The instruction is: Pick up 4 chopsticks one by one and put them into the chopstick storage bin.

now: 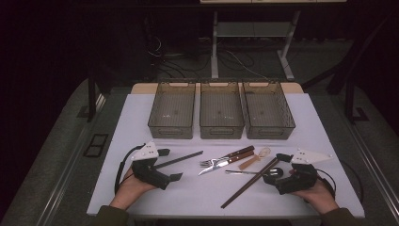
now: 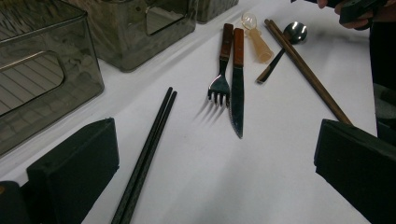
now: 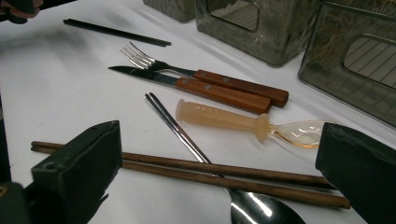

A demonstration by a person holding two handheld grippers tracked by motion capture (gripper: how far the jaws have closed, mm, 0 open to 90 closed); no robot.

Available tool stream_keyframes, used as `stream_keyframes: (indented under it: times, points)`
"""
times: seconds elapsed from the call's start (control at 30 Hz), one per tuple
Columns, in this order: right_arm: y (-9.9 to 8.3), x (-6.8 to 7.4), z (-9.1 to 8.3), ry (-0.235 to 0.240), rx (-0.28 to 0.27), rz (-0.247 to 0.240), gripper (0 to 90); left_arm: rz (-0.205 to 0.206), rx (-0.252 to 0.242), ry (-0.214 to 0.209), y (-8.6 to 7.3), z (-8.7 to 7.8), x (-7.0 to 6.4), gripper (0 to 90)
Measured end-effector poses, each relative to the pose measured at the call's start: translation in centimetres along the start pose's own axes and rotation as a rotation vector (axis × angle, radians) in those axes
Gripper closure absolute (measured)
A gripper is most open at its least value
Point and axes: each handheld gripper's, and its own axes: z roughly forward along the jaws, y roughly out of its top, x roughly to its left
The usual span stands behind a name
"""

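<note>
Bins (image 1: pixel 221 110) are seen whole from high view; both tools, left (image 1: pixel 167 165) and right (image 1: pixel 278 165), are held low, wide open, empty, near chopsticks (image 1: pixel 178 160).

Three smoky bins (image 1: pixel 221 112) line the white table (image 1: pixel 141 113).

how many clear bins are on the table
3, side by side in a row at the far edge of the table: the left bin, the middle bin and the right bin. All look empty, and none seems hidden.

Fork (image 3: pixel 154 63), knife (image 3: pixel 187 84): glossy metal, wood handles; brown chopsticks (image 3: pixel 210 175) matt wood.
</note>
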Motion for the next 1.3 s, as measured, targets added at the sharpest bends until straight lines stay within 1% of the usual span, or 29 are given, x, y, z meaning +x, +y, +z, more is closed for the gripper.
stream_keyframes:
  times: [0.1, 0.23, 0.3, 0.37, 0.43, 0.5, 0.53, 0.6, 0.63, 0.7, 0.73, 0.93, 1.07, 1.27, 1.3]
  points:
    - [0.0, 0.0, -0.1, 0.017, -0.003, 0.0, 0.8, 0.0, 0.004, -0.001, -0.1, 0.1, 0.0, 0.0]
    - [-0.1, -0.1, 0.1, 0.038, 0.02, -0.003, 0.8, -0.011, 0.005, -0.005, -0.1, 0.2, 0.1, 0.0]
    - [-0.1, -0.1, 0.1, 0.047, 0.033, -0.004, 0.8, -0.01, 0.006, -0.004, -0.1, 0.3, 0.1, 0.0]
    - [0.0, -0.1, 0.0, 0.058, 0.049, -0.007, 5.4, -0.01, 0.007, -0.005, -0.1, 0.3, 0.1, 0.0]
    - [0.1, -0.1, -0.1, 0.07, 0.061, -0.008, 6.8, -0.01, 0.008, -0.002, -0.1, 0.2, 0.0, 0.0]
    - [0.2, -0.1, -0.3, 0.082, 0.063, -0.011, 15.7, -0.012, 0.005, -0.002, -0.2, 0.1, 0.0, 0.0]
    - [0.3, 0.0, -0.4, 0.085, 0.064, -0.012, 16.1, -0.008, 0.006, -0.002, -0.2, 0.1, 0.0, 0.0]
    - [0.3, 0.2, -0.4, 0.106, 0.078, -0.012, 25.4, -0.01, 0.006, -0.003, -0.2, 0.1, -0.1, 0.0]
    - [0.3, 0.3, -0.3, 0.114, 0.087, -0.017, 27.6, -0.001, 0.009, -0.004, -0.2, 0.1, -0.1, 0.0]
    - [0.4, 0.5, -0.2, 0.133, 0.105, -0.029, 35.5, 0.004, 0.009, -0.008, -0.2, 0.1, -0.2, 0.0]
    - [0.4, 0.6, -0.1, 0.139, 0.108, -0.04, 37.9, 0.005, 0.01, -0.009, -0.2, 0.1, -0.3, 0.0]
    - [0.5, 0.9, 0.4, 0.15, 0.137, -0.056, 53.8, 0.002, 0.011, -0.013, -0.2, 0.2, -0.2, 0.0]
    - [0.5, 1.2, 0.6, 0.176, 0.146, -0.062, 64.6, -0.004, 0.011, -0.014, -0.3, 0.2, -0.4, 0.0]
    - [0.6, 1.8, 1.4, 0.21, 0.19, -0.093, 78.1, 0.001, 0.016, -0.016, -0.3, 0.3, -0.5, 0.0]
    - [0.6, 1.9, 1.5, 0.209, 0.198, -0.096, 79.9, 0.001, 0.015, -0.017, -0.3, 0.3, -0.5, 0.0]
